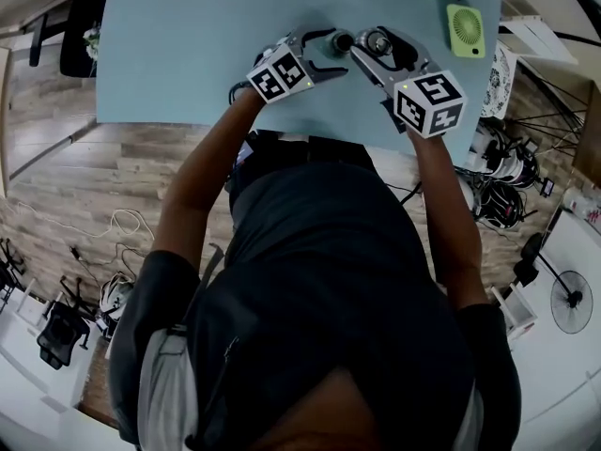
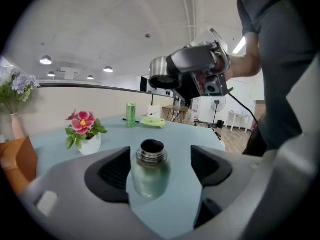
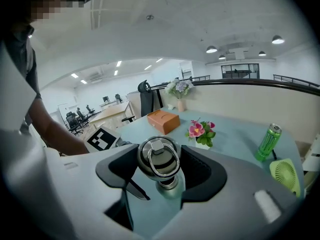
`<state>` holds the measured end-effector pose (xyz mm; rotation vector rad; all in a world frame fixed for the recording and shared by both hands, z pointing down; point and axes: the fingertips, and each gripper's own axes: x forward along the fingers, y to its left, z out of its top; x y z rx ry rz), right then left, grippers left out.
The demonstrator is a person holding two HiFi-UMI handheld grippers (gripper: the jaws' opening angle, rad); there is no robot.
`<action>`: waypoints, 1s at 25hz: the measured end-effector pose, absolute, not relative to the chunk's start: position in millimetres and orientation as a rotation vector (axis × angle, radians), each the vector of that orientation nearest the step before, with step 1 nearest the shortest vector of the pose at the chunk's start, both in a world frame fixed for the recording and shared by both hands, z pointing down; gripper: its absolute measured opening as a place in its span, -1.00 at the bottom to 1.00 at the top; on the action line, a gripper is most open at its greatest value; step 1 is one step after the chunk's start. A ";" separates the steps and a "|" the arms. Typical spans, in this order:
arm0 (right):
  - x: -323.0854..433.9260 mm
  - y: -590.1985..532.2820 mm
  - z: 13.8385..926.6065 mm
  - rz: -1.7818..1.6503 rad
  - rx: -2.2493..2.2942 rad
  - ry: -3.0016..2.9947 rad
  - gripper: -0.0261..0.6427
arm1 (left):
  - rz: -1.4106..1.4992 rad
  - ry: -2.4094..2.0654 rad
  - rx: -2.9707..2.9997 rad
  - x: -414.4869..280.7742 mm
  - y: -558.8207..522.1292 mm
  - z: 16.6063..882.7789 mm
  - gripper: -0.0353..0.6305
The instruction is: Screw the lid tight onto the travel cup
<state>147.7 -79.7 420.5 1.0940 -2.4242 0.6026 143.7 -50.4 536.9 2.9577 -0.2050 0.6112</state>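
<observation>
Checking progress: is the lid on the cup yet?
No, the cup mouth is open in the left gripper view; the right gripper holds the lid above it.

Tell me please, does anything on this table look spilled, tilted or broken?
Nothing stands out. The travel cup stands upright and open on the table, with no spill around it. Its lid is off only because the right tool holds it above the cup.

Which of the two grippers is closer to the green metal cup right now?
Left. The left gripper has its open jaws on either side of the cup, not touching it. The right gripper holds the lid up in the air above the cup.
</observation>
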 end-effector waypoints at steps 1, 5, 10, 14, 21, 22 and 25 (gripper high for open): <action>147.2 -80.7 424.8 0.595 1.080 -2.421 -0.13 | 0.623 -0.222 2.953 146.2 -52.0 542.2 0.32; 146.4 -81.9 440.5 0.572 1.037 -2.411 -0.13 | 0.651 -0.288 2.938 155.0 -57.2 559.1 0.34; 140.7 -81.3 464.5 0.532 0.962 -2.404 -0.13 | 0.712 -0.353 2.923 159.0 -63.2 582.4 0.36; 136.4 -81.7 483.1 0.513 0.912 -2.393 -0.13 | 0.730 -0.364 2.909 161.8 -64.6 595.8 0.36; 127.6 -82.0 507.2 0.464 0.840 -2.368 -0.13 | 0.760 -0.389 2.943 164.7 -69.2 604.5 0.36; 127.1 -81.8 509.5 0.457 0.833 -2.366 -0.13 | 0.764 -0.388 2.949 165.6 -68.9 605.1 0.36; 127.3 -82.1 516.0 0.440 0.812 -2.361 -0.13 | 0.760 -0.384 2.963 169.8 -69.0 605.9 0.36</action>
